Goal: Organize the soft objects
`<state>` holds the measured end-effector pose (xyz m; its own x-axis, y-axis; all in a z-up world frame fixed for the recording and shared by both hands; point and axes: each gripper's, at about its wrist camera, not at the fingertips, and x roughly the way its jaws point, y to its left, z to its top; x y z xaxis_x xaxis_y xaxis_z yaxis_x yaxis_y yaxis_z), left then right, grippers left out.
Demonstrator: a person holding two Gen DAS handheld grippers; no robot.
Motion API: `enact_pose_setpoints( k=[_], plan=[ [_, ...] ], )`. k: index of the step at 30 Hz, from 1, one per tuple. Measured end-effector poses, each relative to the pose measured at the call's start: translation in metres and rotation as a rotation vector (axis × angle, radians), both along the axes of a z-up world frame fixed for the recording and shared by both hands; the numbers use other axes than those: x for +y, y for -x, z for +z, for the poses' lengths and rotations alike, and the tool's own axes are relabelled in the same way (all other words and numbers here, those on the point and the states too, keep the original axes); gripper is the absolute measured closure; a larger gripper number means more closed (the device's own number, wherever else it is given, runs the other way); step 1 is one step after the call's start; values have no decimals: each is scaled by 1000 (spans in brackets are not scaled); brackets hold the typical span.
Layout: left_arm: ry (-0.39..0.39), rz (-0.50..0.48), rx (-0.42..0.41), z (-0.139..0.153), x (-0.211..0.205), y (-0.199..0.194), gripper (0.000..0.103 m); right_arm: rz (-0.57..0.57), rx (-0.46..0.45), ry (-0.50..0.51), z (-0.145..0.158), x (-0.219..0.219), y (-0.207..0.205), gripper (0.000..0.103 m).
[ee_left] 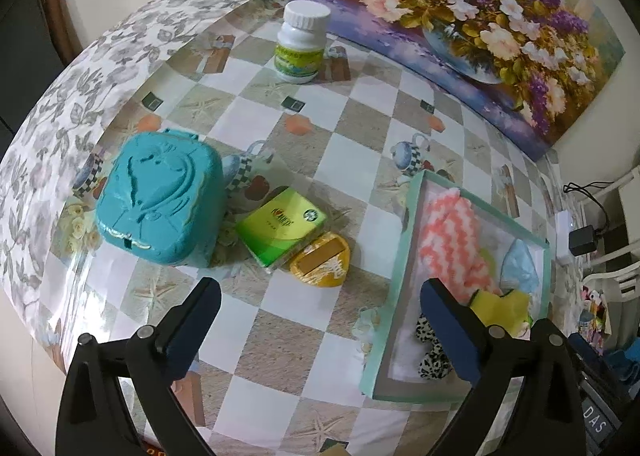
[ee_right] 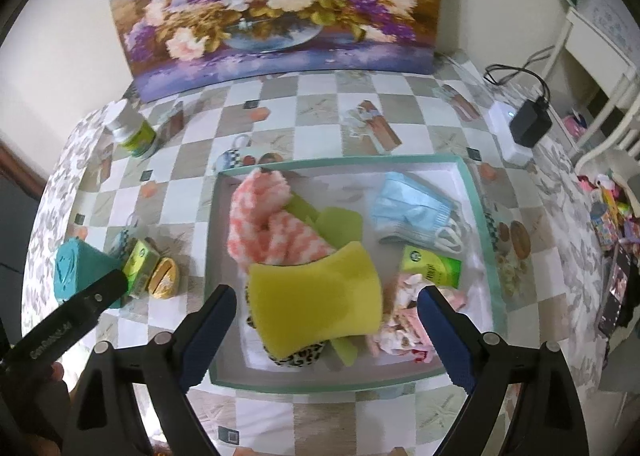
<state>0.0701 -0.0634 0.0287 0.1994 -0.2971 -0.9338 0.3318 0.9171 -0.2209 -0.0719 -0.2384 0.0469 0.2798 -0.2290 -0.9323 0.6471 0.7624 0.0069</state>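
Note:
A shallow teal-rimmed tray (ee_right: 476,192) holds the soft things: a pink-and-white fluffy cloth (ee_right: 264,216), a blue face mask (ee_right: 412,208), a yellow sponge (ee_right: 316,304), a leopard-print piece (ee_right: 296,356), a pink floral cloth (ee_right: 400,332) and a green packet (ee_right: 432,266). My right gripper (ee_right: 328,312) hangs open over the sponge, holding nothing. My left gripper (ee_left: 320,308) is open and empty above bare tablecloth, left of the tray (ee_left: 400,256). Ahead of it lie a green box (ee_left: 280,224) and a yellow round item (ee_left: 320,260).
A teal embossed case (ee_left: 160,196) sits left of the green box. A white bottle (ee_left: 302,44) stands at the back by a flower painting (ee_left: 460,16). A power strip with a black adapter (ee_right: 528,124) lies at the table's right edge, a white chair beyond.

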Motion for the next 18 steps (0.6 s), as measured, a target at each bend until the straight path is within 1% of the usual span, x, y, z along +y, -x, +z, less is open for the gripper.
enact_pose_setpoints(
  k=[8, 15, 18],
  plan=[
    [0, 70, 10, -3, 22, -7, 3, 60, 12, -6, -4, 25, -21, 9],
    [15, 181, 49, -10, 54, -15, 3, 123, 14, -4, -8, 47, -39, 9],
    [4, 219, 48, -11, 66, -17, 3, 151, 11, -8, -11, 56, -47, 9]
  ],
)
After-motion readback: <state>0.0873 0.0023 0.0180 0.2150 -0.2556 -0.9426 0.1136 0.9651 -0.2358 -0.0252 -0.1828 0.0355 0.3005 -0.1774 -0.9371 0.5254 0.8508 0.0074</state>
